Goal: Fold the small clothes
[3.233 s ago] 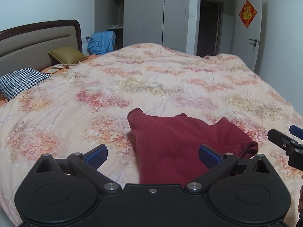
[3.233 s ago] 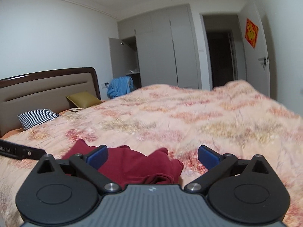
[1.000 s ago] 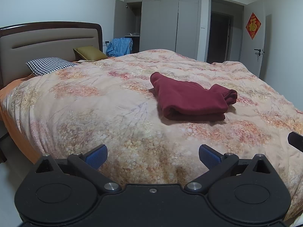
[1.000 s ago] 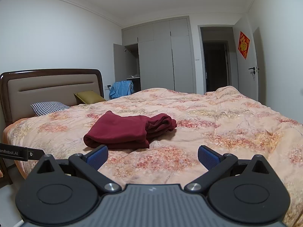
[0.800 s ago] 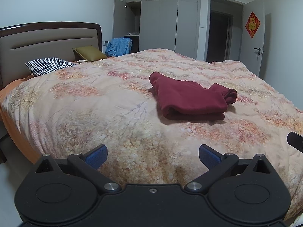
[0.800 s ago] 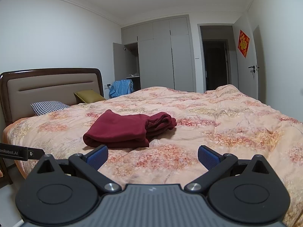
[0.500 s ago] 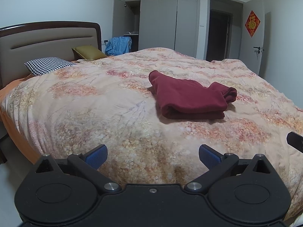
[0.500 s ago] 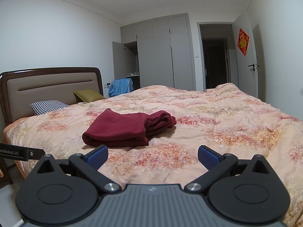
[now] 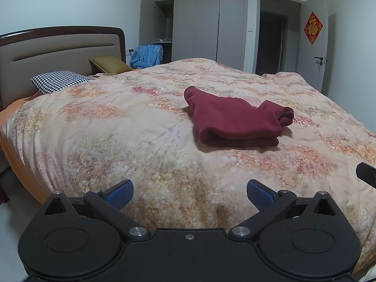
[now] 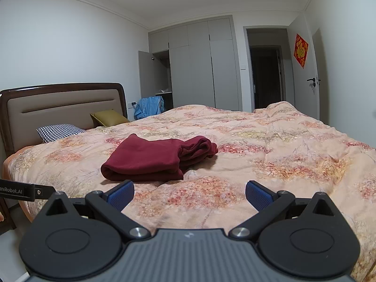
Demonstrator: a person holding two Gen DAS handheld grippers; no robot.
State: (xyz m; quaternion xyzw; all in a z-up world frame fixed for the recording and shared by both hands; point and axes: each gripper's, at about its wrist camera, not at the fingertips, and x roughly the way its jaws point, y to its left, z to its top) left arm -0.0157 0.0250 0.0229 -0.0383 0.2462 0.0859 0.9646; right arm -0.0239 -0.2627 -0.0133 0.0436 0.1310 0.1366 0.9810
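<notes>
A dark red garment [image 9: 237, 119] lies folded in a compact stack on the floral quilt [image 9: 141, 127], near the middle of the bed. In the right wrist view the same red garment [image 10: 157, 158] sits just beyond the left finger. My left gripper [image 9: 189, 193] hangs open over the quilt's near edge, well short of the garment, with nothing between its blue pads. My right gripper [image 10: 189, 193] is open too and holds nothing. A black edge of the right gripper [image 9: 366, 175] shows at the far right of the left wrist view.
A houndstooth pillow [image 9: 58, 81] and an olive cushion [image 9: 109, 64] lie by the padded headboard [image 9: 56, 51]. Blue clothing [image 9: 146, 55] hangs near the open wardrobe. A doorway [image 9: 272, 44] and white door stand behind the bed. The floor is at the lower left.
Both grippers have drawn back from the garment, which was right under them 3.2 s ago. Over the last second the views shifted only slightly; the garment has not moved.
</notes>
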